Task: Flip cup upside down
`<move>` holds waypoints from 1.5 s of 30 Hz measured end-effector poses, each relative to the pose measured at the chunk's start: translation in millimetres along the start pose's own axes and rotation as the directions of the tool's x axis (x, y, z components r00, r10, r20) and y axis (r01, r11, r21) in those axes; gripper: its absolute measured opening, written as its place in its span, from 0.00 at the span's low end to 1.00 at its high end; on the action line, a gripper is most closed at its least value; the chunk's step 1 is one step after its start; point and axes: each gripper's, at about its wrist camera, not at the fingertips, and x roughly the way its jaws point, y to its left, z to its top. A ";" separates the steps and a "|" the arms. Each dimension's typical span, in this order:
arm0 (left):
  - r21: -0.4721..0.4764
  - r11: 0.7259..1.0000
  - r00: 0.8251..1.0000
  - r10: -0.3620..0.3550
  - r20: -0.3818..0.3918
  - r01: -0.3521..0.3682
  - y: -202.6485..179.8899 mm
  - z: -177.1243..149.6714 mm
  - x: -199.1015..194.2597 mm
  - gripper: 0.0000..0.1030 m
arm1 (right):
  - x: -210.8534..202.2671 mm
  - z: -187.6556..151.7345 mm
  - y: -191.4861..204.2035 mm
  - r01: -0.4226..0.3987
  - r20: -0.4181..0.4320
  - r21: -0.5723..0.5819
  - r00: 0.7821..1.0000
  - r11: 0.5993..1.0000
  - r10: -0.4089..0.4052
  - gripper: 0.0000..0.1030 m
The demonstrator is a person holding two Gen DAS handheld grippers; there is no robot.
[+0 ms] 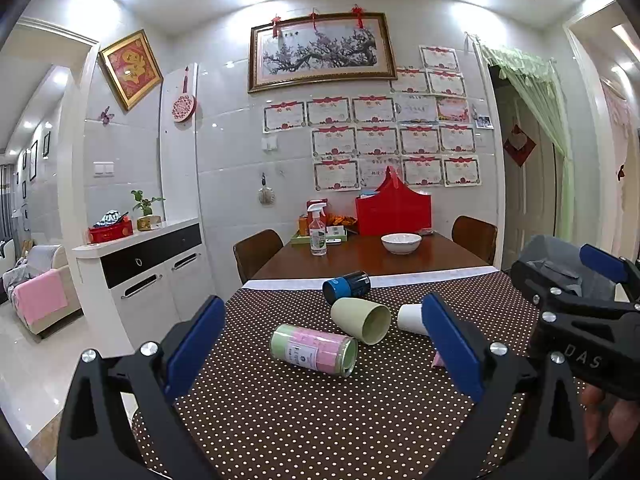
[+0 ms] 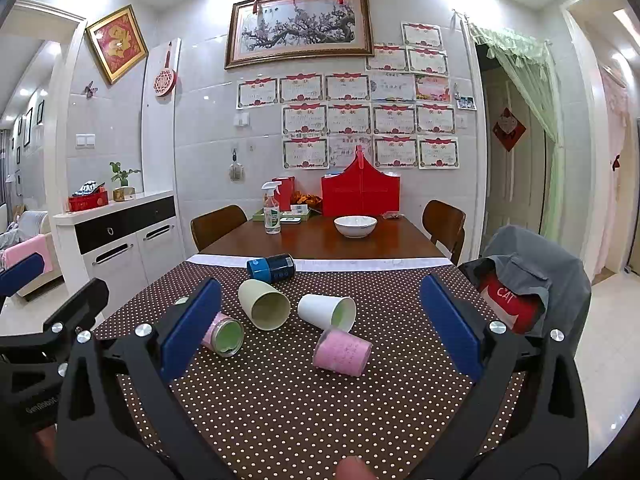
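Several cups lie on their sides on the brown dotted tablecloth (image 1: 304,408). A green-and-pink cup (image 1: 314,350) lies nearest my left gripper (image 1: 324,354), which is open and empty around it at a distance. Behind it lie a pale green cup (image 1: 360,320), a white cup (image 1: 410,318) and a blue cup (image 1: 346,286). In the right wrist view a pink cup (image 2: 342,352) lies between the fingers of my open, empty right gripper (image 2: 320,338), with the white cup (image 2: 326,312), pale green cup (image 2: 264,304), blue cup (image 2: 271,268) and green-and-pink cup (image 2: 224,334) beyond.
A white bowl (image 2: 355,226), a spray bottle (image 2: 271,210) and a red bag (image 2: 360,194) stand on the bare wooden table behind the cloth. Chairs stand at both sides; one on the right holds a grey jacket (image 2: 532,276). A white cabinet (image 2: 120,236) stands left.
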 end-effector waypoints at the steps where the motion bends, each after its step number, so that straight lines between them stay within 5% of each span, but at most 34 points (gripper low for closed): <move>1: 0.001 1.000 1.000 0.000 -0.001 0.000 -1.0 -0.3 1.3 0.94 | 1.7 -0.6 -0.8 -0.001 -0.003 0.002 1.000 1.000 0.001 0.94; 9: 0.023 1.000 1.000 -0.009 0.006 0.009 -16.8 -2.5 16.8 0.94 | 15.7 -1.0 -16.2 -0.018 -0.030 0.013 0.999 1.000 0.018 0.94; 18: 0.111 0.990 0.993 -0.072 -0.089 0.082 -55.2 -13.8 63.8 0.94 | 45.7 -18.3 -70.0 0.043 -0.103 0.058 0.994 0.997 -0.037 0.94; 26: 0.195 0.959 0.963 -0.161 -0.216 0.204 -96.9 -27.6 120.0 0.94 | 80.8 -34.4 -119.2 0.079 -0.200 0.094 0.978 0.992 -0.059 0.94; 30: 0.287 0.916 0.940 -0.201 -0.278 0.280 -119.7 -37.2 146.0 0.94 | 97.8 -48.0 -137.9 0.102 -0.253 0.119 0.965 0.988 -0.069 0.94; 36: 0.320 0.864 0.882 -0.250 -0.398 0.389 -141.7 -50.6 183.5 0.94 | 119.9 -64.1 -152.4 0.130 -0.316 0.143 0.946 0.981 -0.079 0.94; 40: 0.348 0.842 0.875 -0.259 -0.409 0.412 -158.8 -56.2 196.9 0.94 | 131.7 -71.2 -161.4 0.143 -0.340 0.160 0.937 0.977 -0.081 0.94; 42: 0.385 0.811 0.866 -0.271 -0.420 0.440 -169.6 -59.3 200.9 0.94 | 135.3 -73.6 -165.2 0.149 -0.350 0.166 0.933 0.975 -0.083 0.94; 45: 0.492 0.729 0.858 -0.264 -0.440 0.477 -188.8 -67.0 208.6 0.94 | 139.1 -78.7 -173.5 0.165 -0.364 0.181 0.927 0.970 -0.090 0.94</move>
